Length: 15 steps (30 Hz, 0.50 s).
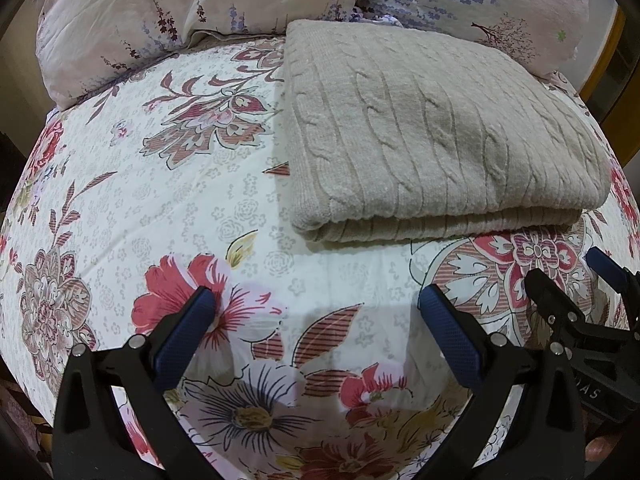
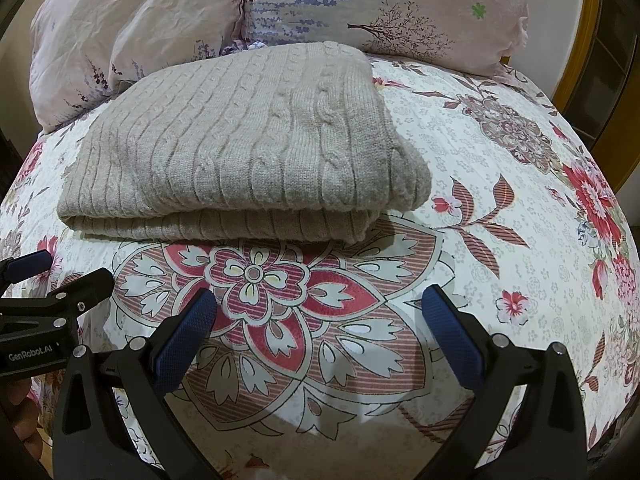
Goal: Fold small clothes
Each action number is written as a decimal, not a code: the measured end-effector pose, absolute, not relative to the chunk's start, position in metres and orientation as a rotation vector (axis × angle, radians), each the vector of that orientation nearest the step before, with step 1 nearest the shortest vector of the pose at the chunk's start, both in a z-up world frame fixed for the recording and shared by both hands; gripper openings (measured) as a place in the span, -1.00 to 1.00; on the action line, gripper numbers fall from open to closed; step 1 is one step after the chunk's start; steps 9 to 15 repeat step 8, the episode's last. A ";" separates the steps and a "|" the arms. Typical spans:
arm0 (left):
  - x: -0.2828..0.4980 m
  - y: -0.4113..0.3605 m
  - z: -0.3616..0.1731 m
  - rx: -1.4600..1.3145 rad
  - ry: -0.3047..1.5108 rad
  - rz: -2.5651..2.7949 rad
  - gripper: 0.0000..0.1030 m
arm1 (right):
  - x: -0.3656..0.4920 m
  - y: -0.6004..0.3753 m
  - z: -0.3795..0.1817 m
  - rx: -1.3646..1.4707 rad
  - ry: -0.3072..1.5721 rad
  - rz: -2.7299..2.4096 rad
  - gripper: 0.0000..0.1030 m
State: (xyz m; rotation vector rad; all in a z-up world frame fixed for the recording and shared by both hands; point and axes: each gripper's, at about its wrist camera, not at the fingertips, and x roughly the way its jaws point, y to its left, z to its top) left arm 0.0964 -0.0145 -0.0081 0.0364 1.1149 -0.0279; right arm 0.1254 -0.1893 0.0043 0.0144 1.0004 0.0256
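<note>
Plainly, the sweater (image 1: pixel 432 136) lies ahead of both grippers, already folded into a thick rectangle on the floral bedsheet (image 1: pixel 168 208), its far edge up against the pillows (image 1: pixel 200 4). The left gripper (image 1: pixel 316 304) stands with its jaws spread wide and nothing between them, low over the sheet. The right gripper (image 2: pixel 320 304) stands the same: jaws wide, empty, over the big flower print.

What matters is the offset. In the left view the sweater sits ahead and to the right, its near folded edge running roughly crosswise, with bare sheet straight ahead of the jaws. In the right view the sweater sits ahead and slightly to the left, and its near edge crosses almost directly before the jaws, with the rounded right corner off the right finger's line. So the bundle lies between the two grippers but closer to the right one's centre line. Both stay apart from the knit; neither touches it.

Judging by the doubled layers at the near edge, the fold looks largely done. Any further fold or lift would seem to suit the right gripper, with the left reaching inward.
</note>
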 end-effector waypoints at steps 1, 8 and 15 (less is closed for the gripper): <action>0.097 -0.014 -0.008 0.037 1.116 -0.029 0.97 | 0.125 -0.189 0.004 0.014 1.000 0.026 0.97; 0.099 -0.013 -0.008 0.044 1.118 -0.037 0.97 | 0.125 -0.189 0.004 0.015 0.998 0.026 0.97; 0.099 -0.013 -0.008 0.044 1.118 -0.037 0.97 | 0.125 -0.189 0.004 0.015 0.998 0.026 0.97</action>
